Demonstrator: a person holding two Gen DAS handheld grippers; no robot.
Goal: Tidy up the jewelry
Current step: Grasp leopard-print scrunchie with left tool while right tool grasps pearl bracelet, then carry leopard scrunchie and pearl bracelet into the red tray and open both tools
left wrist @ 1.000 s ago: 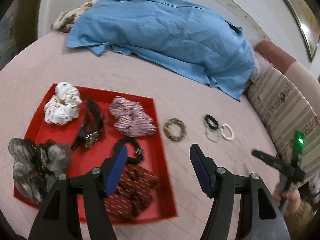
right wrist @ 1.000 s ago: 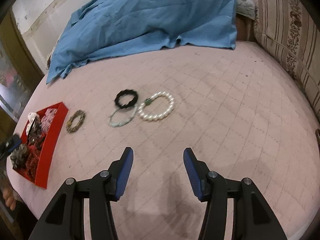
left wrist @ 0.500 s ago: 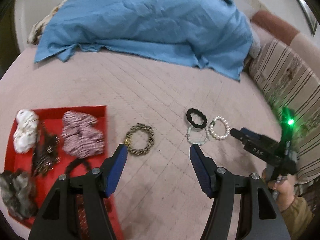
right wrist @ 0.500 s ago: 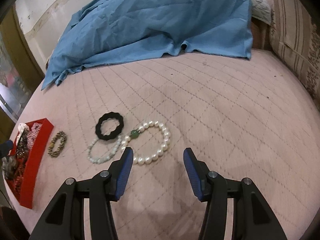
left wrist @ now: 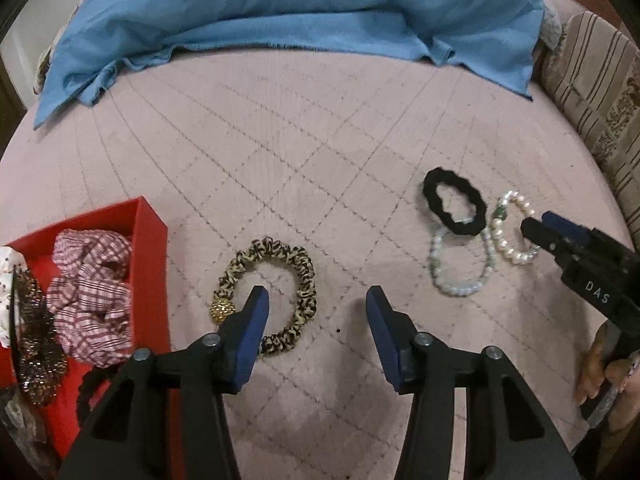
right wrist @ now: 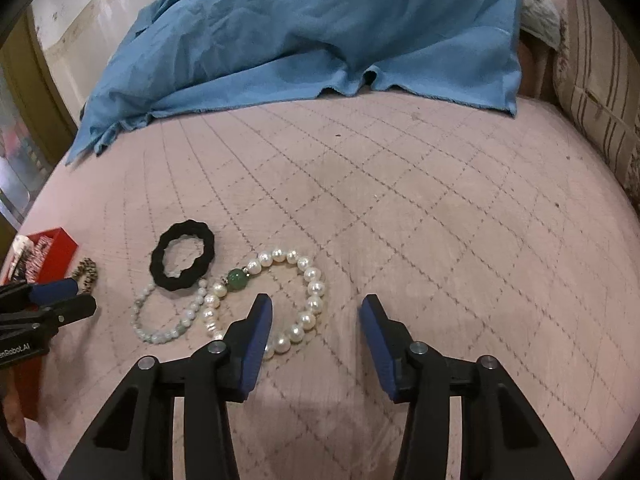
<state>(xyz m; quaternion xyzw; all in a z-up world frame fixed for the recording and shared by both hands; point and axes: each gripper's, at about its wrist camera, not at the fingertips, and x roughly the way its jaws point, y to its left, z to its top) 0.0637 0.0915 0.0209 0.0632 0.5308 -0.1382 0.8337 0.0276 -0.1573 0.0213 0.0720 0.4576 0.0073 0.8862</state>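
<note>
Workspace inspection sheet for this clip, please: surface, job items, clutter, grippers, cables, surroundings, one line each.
Surface: pink quilted bedspread, stitched in a diamond pattern.
Job's things: red tray at left holds scrunchies; leopard-print scrunchie lies just outside it; black scrunchie overlaps a pale bead bracelet; pearl bracelet with a green bead lies beside them.
Clutter: blue cloth heaped at the far side.
Grippers: left gripper open, over the leopard-print scrunchie; right gripper open, at the pearl bracelet; neither holds anything.
Cables: nothing seen.
Surroundings: striped cushion at right; wall behind.
</note>
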